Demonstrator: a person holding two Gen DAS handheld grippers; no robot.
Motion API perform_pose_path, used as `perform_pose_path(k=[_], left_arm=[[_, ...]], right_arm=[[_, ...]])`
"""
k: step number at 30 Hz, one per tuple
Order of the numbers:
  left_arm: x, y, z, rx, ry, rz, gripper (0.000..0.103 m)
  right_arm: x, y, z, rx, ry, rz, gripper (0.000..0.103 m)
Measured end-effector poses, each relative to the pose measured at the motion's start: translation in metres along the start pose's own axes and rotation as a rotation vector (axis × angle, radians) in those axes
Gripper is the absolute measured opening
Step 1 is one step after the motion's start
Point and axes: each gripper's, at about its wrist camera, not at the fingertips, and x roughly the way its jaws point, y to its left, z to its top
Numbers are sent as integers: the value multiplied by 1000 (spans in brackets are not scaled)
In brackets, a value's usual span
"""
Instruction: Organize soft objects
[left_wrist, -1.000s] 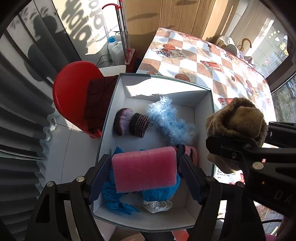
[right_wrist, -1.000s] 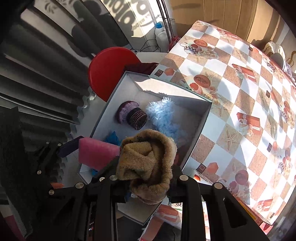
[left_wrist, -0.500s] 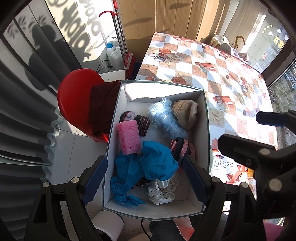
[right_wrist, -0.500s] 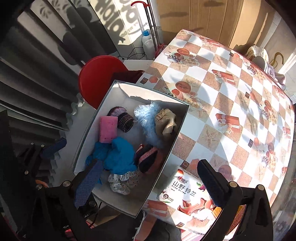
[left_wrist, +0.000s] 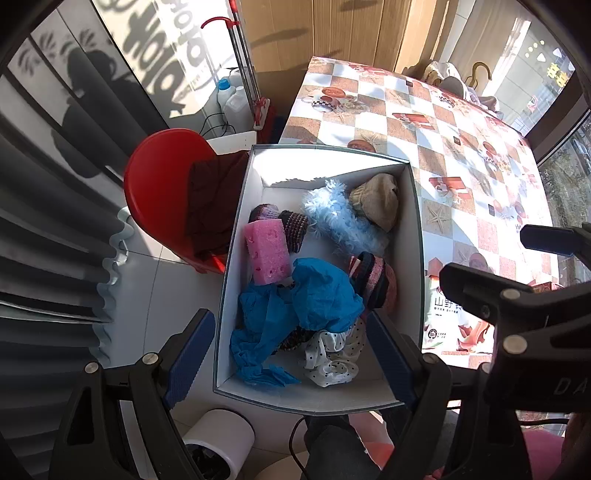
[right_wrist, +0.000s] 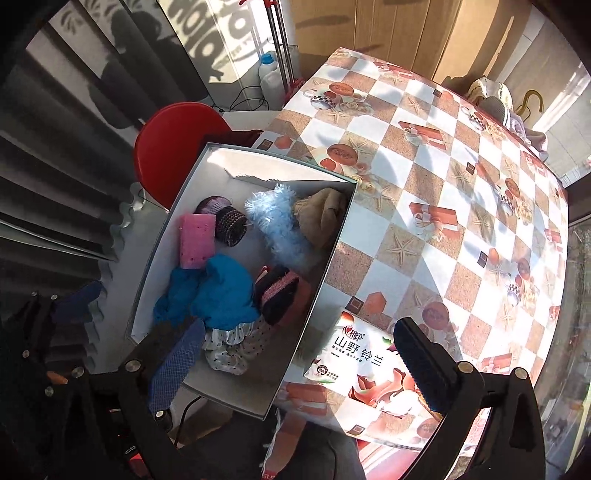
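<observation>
A white box (left_wrist: 415, 236) (right_wrist: 155, 254) holds soft things: a pink sponge (left_wrist: 266, 254) (right_wrist: 197, 240), a tan knit hat (left_wrist: 376, 201) (right_wrist: 321, 214), a fluffy light-blue piece (left_wrist: 340, 221) (right_wrist: 277, 221), a blue cloth (left_wrist: 314, 299) (right_wrist: 218, 291), purple knit booties (left_wrist: 291, 225) (right_wrist: 227, 221), a pink-and-black knit piece (left_wrist: 373, 284) (right_wrist: 280, 295) and a dotted white cloth (left_wrist: 332, 354) (right_wrist: 229, 350). My left gripper (left_wrist: 288, 362) is open and empty above the box's near end. My right gripper (right_wrist: 295, 369) is open and empty over the box's right wall.
The box sits at the edge of a table with a checkered cloth (left_wrist: 461, 122) (right_wrist: 443, 184). A tissue pack (right_wrist: 373, 369) (left_wrist: 448, 321) lies on the table beside the box. A red stool (left_wrist: 159, 184) (right_wrist: 173, 147) with a dark cloth stands left of it. Curtains hang further left.
My left gripper let go of the pink sponge and my right let go of the tan hat; both now lie in the box. Both grippers opened and pulled back higher.
</observation>
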Motion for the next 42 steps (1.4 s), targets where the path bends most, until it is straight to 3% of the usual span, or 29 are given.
perform_pose_path(k=[42], left_arm=[[-2, 10, -7, -12, -2, 10, 87]], right_arm=[[4, 12, -6, -23, 20, -4, 103]])
